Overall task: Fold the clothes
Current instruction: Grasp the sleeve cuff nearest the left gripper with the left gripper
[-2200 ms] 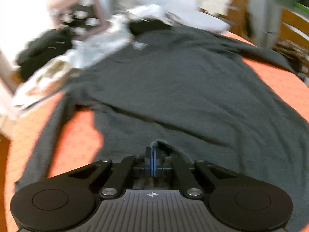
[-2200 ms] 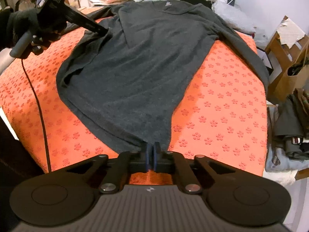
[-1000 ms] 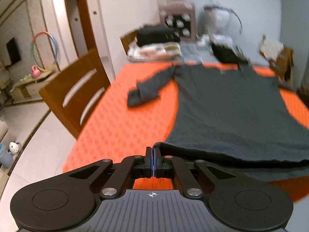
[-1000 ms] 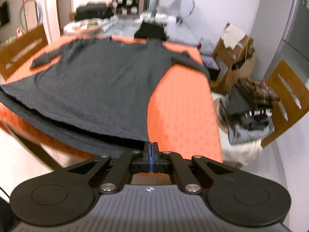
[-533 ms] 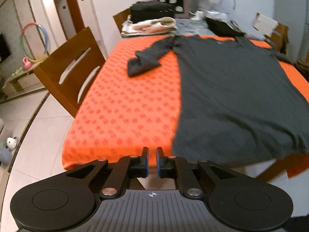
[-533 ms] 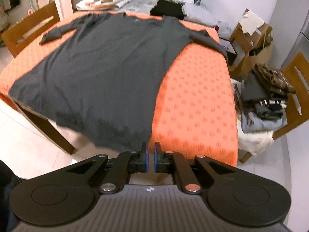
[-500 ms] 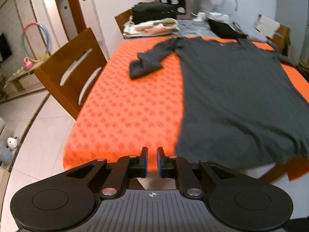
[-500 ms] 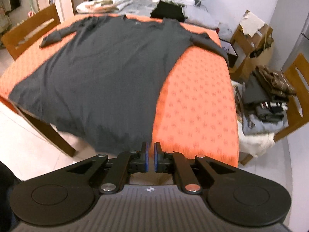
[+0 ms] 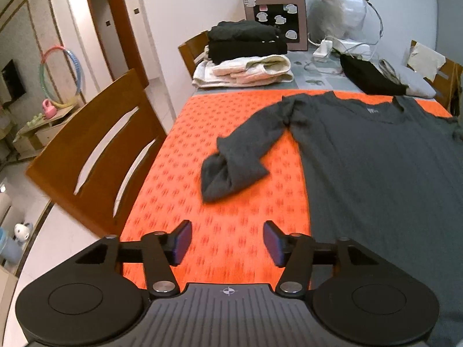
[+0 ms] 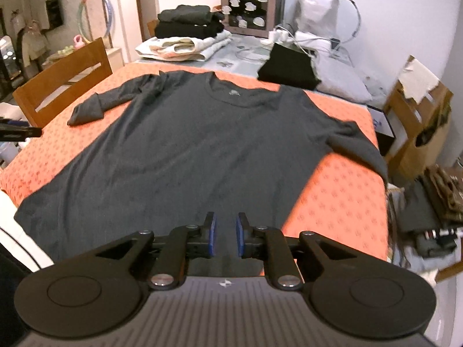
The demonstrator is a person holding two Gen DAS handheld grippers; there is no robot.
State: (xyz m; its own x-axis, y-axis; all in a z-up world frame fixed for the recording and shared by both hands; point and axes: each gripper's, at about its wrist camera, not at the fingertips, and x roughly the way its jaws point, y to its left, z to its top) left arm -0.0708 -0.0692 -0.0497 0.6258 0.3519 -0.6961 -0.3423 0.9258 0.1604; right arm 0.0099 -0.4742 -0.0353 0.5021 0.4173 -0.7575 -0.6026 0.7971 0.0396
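Note:
A dark grey long-sleeved shirt [image 10: 188, 147] lies spread flat, neck far from me, on the orange patterned tablecloth [image 10: 341, 202]; its hem hangs over the near table edge. It also shows in the left wrist view [image 9: 385, 167], with its left sleeve [image 9: 240, 156] bent and the cuff folded back. My left gripper [image 9: 227, 241] is wide open and empty above the cloth, left of the shirt's side. My right gripper [image 10: 225, 234] is open a little and empty above the hem. The right sleeve [image 10: 358, 144] drapes over the table's right edge.
Wooden chairs stand at the left [image 9: 95, 156] and right [image 10: 419, 121]. Folded dark and cream clothes [image 9: 246, 57] are stacked at the table's far end, beside a black folded garment [image 10: 289, 69], a small cabinet [image 9: 275, 14] and cables. A clothes pile [image 10: 431, 217] lies at the right.
Both grippers let go of the shirt's hem and opened; the left one opened wide. The shirt now lies spread flat. Both grippers moved forward over the table.

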